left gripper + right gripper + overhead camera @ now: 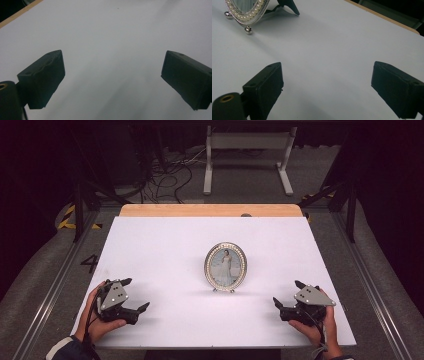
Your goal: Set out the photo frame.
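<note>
Two grippers rest low at the near edge of the white table [165,235], and nothing has been taken up, so the work on the oval picture frame [225,266] looks not yet begun. The left gripper [134,295] has its jaws spread wide with only bare surface between them, and the right gripper [286,298] likewise stands spread and holds nothing. The frame stands upright on its small ball feet, ahead of both tools and between them, well apart from each; from the right gripper it sits forward and off to the left, its pearl-trimmed lower rim [247,15] and a dark back stand [289,6] reaching into the top corner of the right gripper view. Everything appears left to do: an approach, a grasp and whatever handling follows. The upper part of the frame is cut off in the right gripper view, the back stand is hidden behind the frame in the high view, and the photograph inside is too small to make out beyond a pale standing figure.
</note>
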`<state>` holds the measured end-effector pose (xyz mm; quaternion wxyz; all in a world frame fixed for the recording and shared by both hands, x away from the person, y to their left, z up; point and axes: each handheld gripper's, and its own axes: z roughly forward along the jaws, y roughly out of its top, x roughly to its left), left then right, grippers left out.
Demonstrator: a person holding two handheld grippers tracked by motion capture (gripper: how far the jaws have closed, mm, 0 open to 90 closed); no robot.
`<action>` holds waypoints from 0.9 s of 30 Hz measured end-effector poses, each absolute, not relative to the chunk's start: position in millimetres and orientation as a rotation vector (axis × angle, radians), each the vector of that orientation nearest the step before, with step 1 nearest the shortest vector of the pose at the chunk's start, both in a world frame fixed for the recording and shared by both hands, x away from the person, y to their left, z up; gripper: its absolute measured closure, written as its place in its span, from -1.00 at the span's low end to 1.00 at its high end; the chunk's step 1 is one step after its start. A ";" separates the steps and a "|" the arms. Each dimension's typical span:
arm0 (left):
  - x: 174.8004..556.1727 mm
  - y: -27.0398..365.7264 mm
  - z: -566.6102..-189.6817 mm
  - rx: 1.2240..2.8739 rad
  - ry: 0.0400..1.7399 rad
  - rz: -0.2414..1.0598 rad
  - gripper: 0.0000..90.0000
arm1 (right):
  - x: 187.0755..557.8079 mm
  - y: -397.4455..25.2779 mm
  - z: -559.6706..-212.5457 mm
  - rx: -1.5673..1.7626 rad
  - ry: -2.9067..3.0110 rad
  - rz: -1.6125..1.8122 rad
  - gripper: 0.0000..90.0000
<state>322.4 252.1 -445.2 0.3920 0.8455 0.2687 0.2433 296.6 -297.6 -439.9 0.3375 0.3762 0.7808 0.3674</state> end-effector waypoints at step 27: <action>322.9 262.7 -451.1 2.112 0.763 0.602 -0.89 | 292.1 -305.7 -447.3 0.976 2.034 0.951 -0.77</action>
